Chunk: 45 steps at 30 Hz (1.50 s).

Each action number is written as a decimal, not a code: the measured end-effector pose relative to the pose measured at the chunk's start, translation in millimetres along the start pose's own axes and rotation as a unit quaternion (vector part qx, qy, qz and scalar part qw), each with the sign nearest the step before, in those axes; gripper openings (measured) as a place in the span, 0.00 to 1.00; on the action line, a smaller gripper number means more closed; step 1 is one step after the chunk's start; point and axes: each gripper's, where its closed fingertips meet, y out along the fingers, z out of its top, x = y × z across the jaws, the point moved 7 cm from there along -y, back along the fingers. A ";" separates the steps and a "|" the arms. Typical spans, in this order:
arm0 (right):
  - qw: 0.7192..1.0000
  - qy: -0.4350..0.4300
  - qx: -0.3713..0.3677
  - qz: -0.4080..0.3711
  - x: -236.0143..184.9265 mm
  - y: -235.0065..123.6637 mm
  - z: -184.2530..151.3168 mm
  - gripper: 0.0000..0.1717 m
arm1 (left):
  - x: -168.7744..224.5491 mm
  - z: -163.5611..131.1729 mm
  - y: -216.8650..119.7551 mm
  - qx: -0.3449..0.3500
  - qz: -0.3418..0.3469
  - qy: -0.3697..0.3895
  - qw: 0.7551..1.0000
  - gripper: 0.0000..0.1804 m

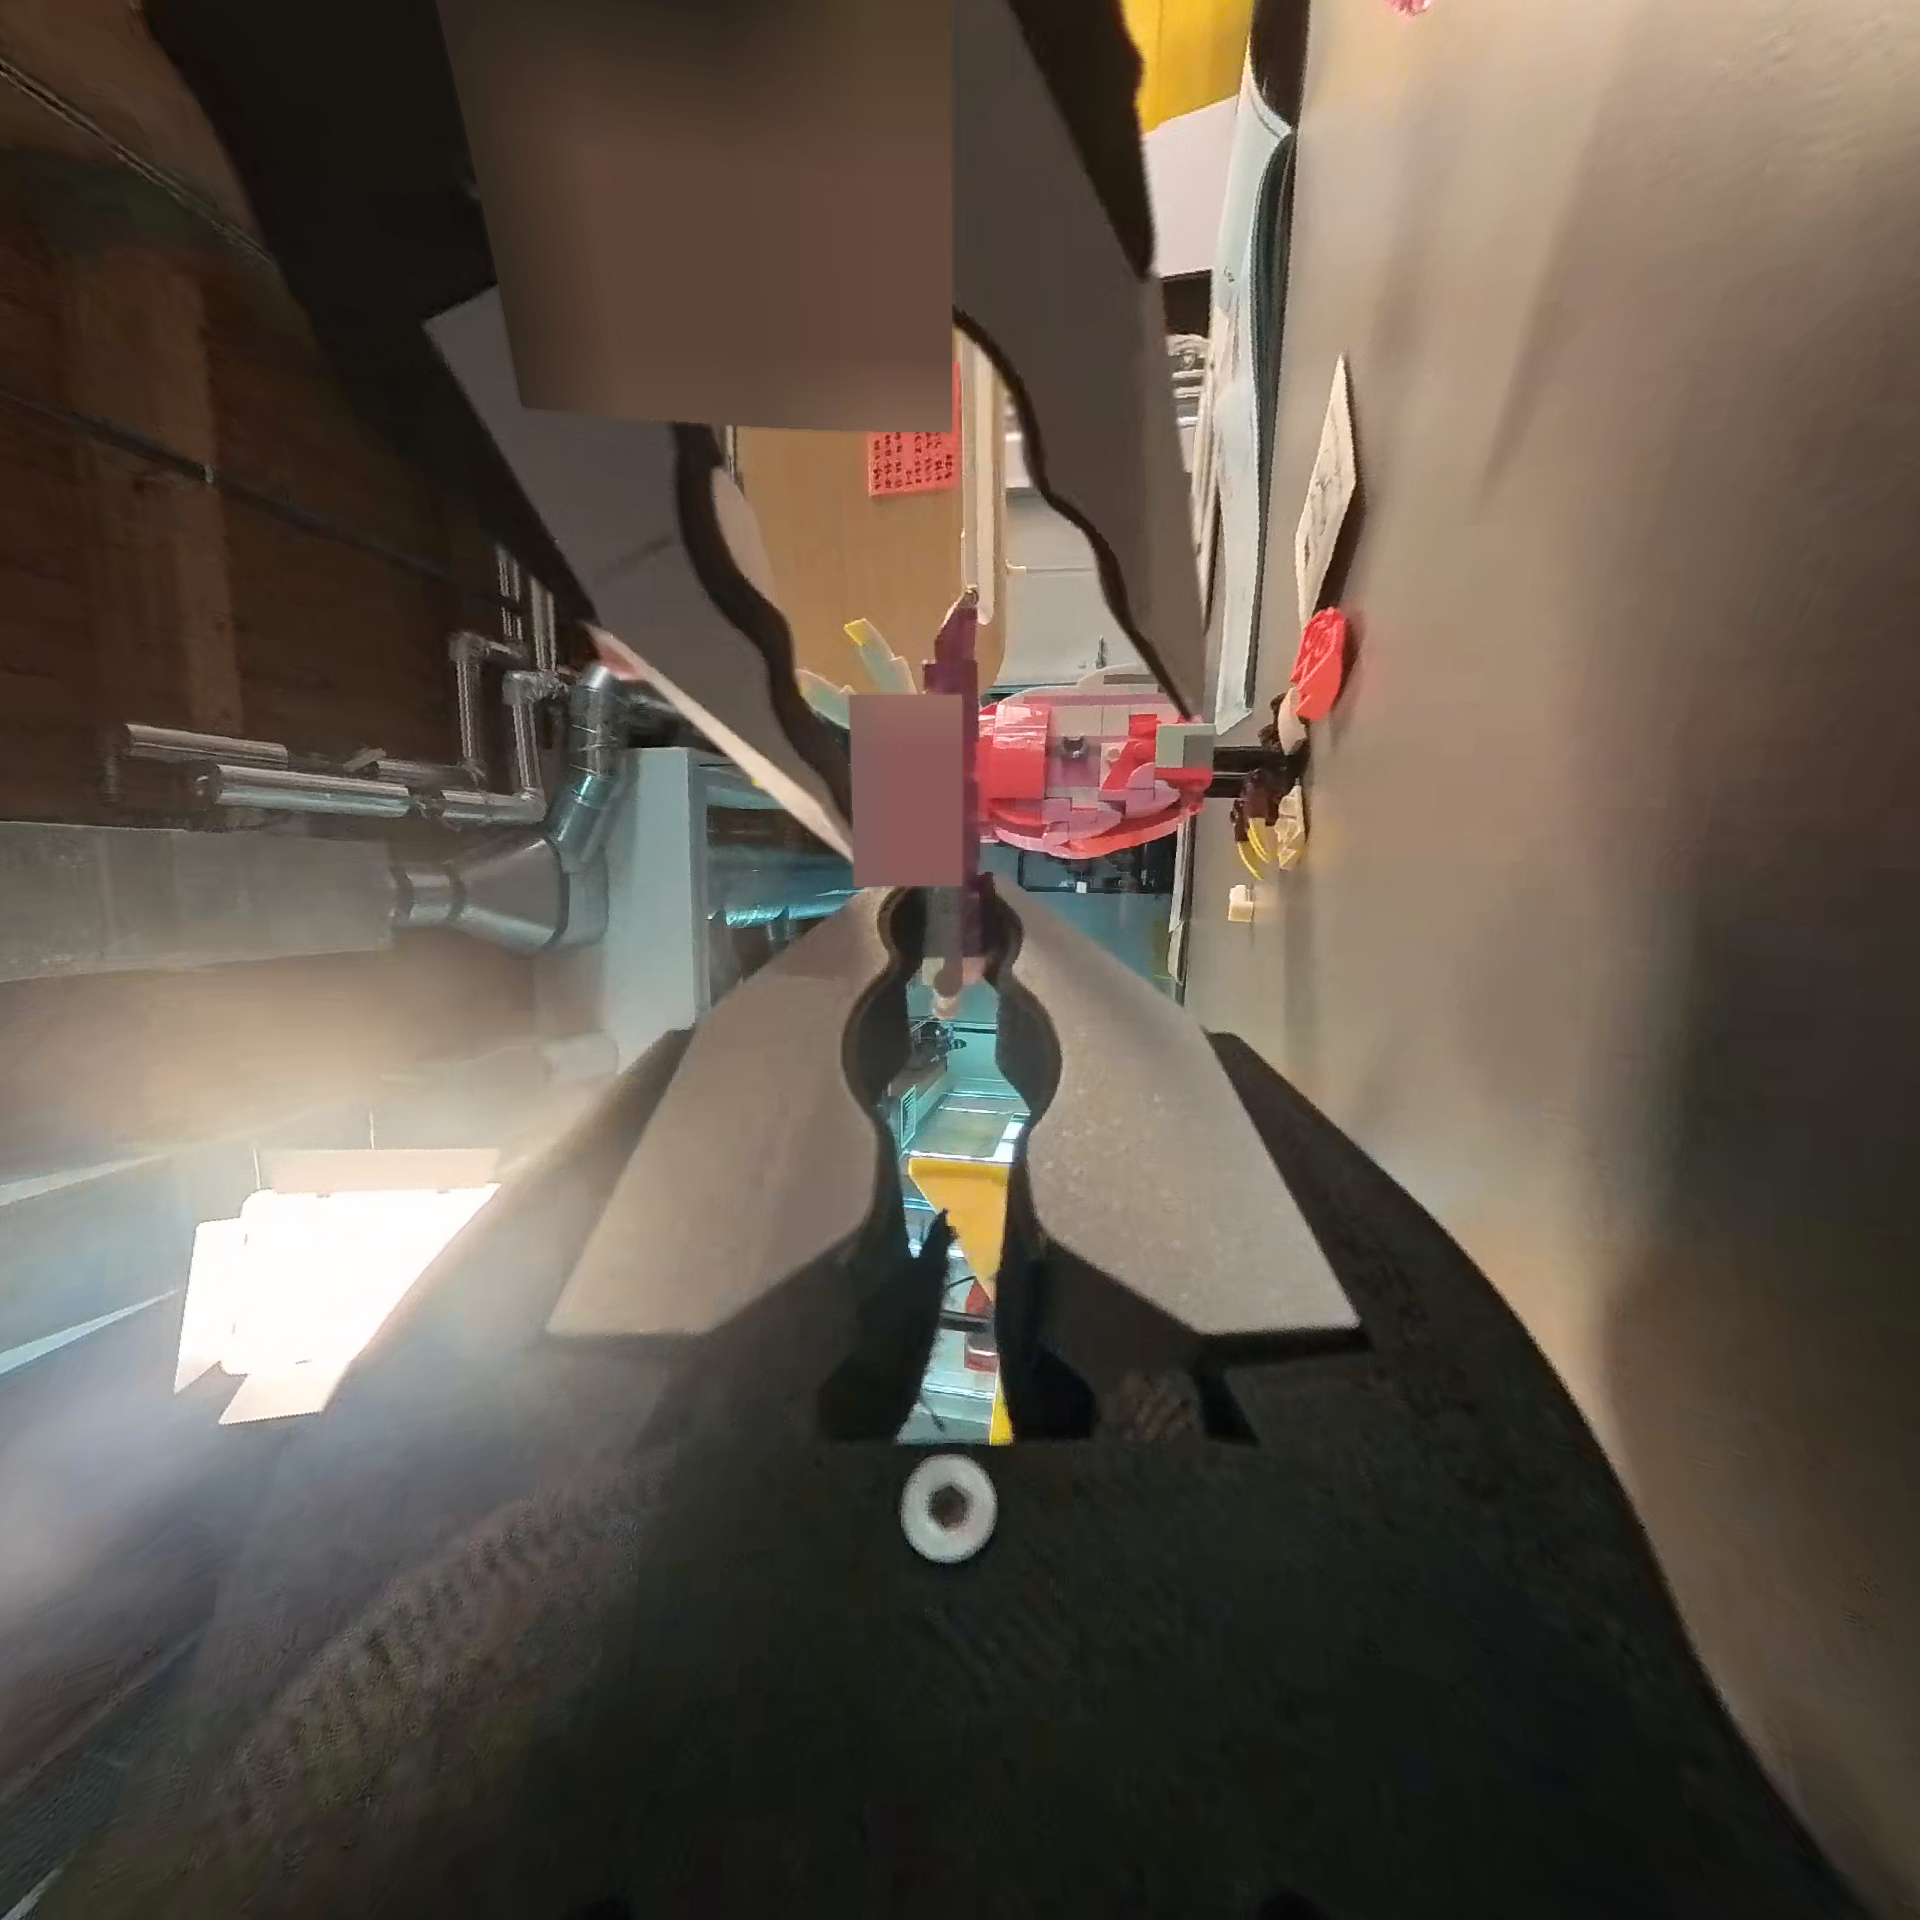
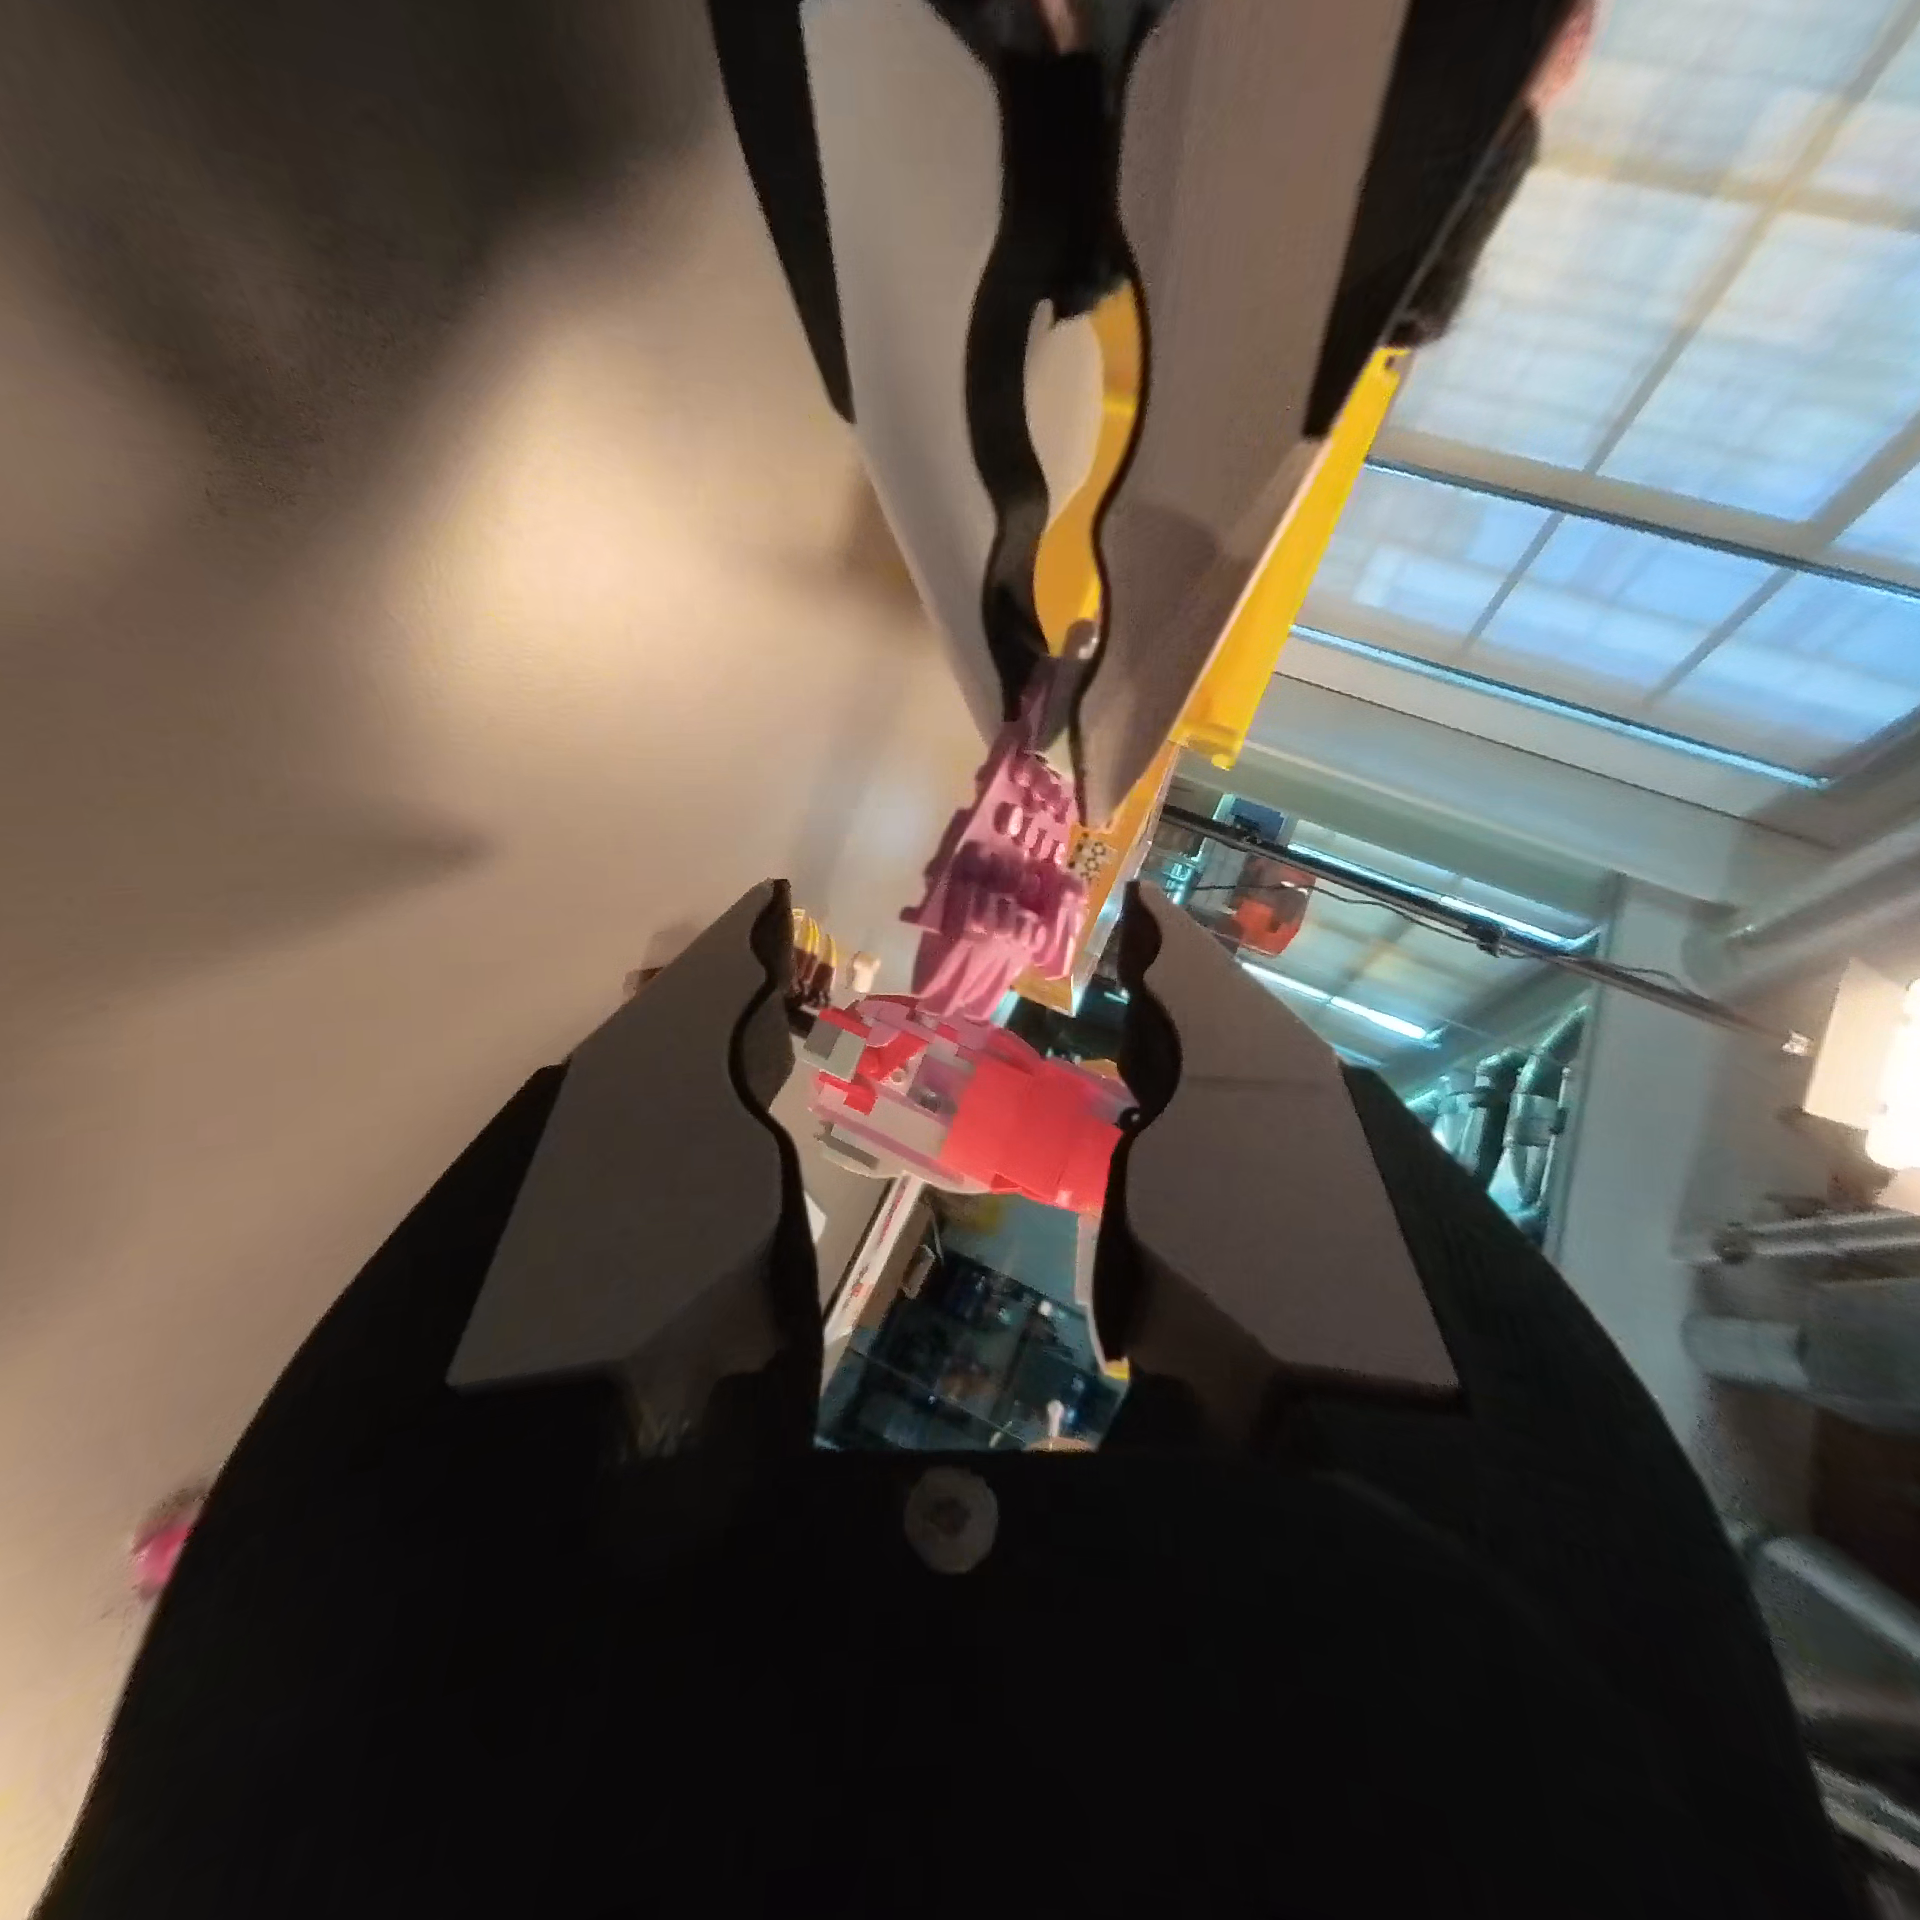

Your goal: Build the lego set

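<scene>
My left gripper (image 1: 951, 914) is shut on the edge of a thin pink-purple studded plate (image 1: 961, 665). The right wrist view shows it from above (image 2: 1049, 717), holding that plate (image 2: 997, 894). The plate lies against a red and pink brick model (image 1: 1081, 769) that stands on a black post (image 1: 1236, 774) on the grey table (image 1: 1558, 935). My right gripper (image 2: 951, 914) is open. The model (image 2: 997, 1122) stands between its fingers (image 2: 727, 1039), and I cannot tell whether the pads touch it. A mosaic patch hides part of the model in the left wrist view.
Loose pieces lie on the table by the post: a red piece (image 1: 1325, 665), brown and yellow bits (image 1: 1273, 831) and a small white brick (image 1: 1242, 902). Paper sheets (image 1: 1330, 488) lie farther along. A yellow frame (image 2: 1247, 644) rises behind the grippers.
</scene>
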 end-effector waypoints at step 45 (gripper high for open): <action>0.991 0.024 0.121 0.047 1.9 -28.3 -7.3 0.14 | -5.0 9.7 -9.6 0.108 -0.058 -0.120 0.985 0.05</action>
